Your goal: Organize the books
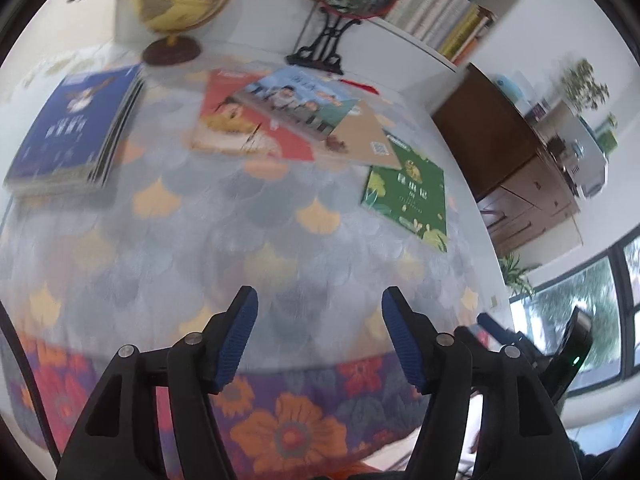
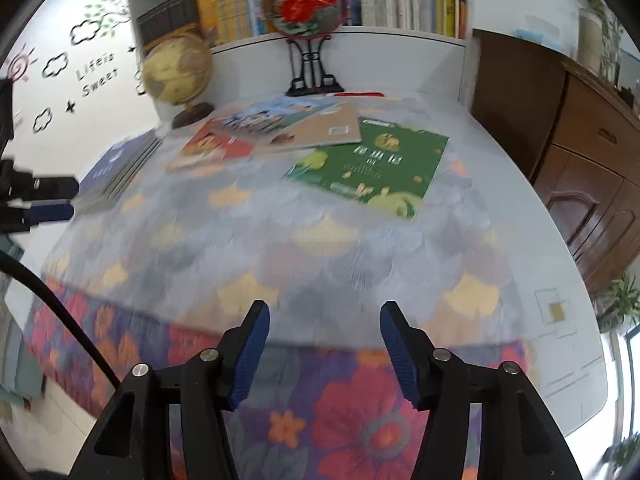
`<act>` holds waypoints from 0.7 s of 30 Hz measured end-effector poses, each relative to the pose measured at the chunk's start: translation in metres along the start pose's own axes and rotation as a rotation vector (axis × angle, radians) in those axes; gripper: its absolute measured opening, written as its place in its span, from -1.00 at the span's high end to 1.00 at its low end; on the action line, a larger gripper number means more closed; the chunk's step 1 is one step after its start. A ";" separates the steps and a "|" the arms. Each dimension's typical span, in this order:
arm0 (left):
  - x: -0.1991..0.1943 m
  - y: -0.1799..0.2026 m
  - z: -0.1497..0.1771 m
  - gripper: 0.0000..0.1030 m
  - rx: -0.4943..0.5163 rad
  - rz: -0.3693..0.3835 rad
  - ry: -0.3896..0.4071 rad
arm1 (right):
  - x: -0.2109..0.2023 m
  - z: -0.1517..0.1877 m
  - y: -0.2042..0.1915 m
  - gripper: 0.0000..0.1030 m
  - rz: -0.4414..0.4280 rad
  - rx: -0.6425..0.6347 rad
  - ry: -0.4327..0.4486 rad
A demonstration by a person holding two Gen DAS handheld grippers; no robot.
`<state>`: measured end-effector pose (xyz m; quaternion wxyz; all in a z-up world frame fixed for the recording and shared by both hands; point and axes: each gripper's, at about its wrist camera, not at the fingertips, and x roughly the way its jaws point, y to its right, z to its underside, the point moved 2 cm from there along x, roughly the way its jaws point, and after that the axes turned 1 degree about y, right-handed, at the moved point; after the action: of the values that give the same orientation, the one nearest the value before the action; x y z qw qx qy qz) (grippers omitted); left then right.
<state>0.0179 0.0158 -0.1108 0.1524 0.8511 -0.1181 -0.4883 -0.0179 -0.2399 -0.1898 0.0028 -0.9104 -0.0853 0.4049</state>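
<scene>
— Books lie on the table: where exactly?

— A blue stack (image 1: 76, 132) sits at the left. A red book (image 1: 240, 120) lies mid-table under a picture book (image 1: 296, 100), with a tan book (image 1: 364, 136) just beside them and a green book (image 2: 372, 164) at the right, its far corner tucked under the tan one.

— And the surface?

— A tablecloth (image 2: 280, 240) with pale scales and yellow fans, flowered along the front edge.

— The room?

— A globe (image 2: 178, 68) and a round fan on a stand (image 2: 306, 4) stand at the back, before a white bookshelf (image 2: 380, 36). A brown cabinet (image 2: 580, 152) stands to the right.

— The grippers?

— The left gripper (image 1: 320, 300) and right gripper (image 2: 324, 312) both hover at the near edge, jaws wide, holding nothing.
</scene>
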 end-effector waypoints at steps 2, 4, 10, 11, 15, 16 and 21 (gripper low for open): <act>0.007 0.000 -0.018 -0.22 0.023 0.004 -0.002 | 0.005 -0.020 0.000 -0.15 0.008 0.004 -0.007; 0.014 -0.003 -0.043 -0.22 0.036 0.006 0.000 | 0.010 -0.047 -0.002 -0.20 0.013 0.001 -0.006; 0.026 -0.013 -0.140 -0.22 0.093 0.007 0.065 | 0.030 -0.139 -0.012 -0.59 -0.012 -0.012 0.085; 0.034 -0.017 -0.159 -0.23 0.101 0.006 0.064 | 0.040 -0.160 -0.016 -0.59 -0.020 -0.009 0.098; 0.078 -0.036 -0.213 -0.23 0.101 0.009 0.028 | 0.087 -0.216 -0.028 -0.59 -0.022 0.043 0.084; 0.093 -0.043 -0.224 -0.23 0.096 0.006 0.011 | 0.103 -0.228 -0.031 -0.59 -0.033 0.071 0.068; 0.162 -0.072 -0.248 -0.23 0.068 0.023 -0.072 | 0.171 -0.248 -0.043 -0.59 -0.051 0.149 -0.029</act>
<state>0.3173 0.0614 -0.1481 0.1245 0.8361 -0.1500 -0.5127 0.2707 -0.1552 -0.1456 0.0799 -0.8991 -0.0782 0.4232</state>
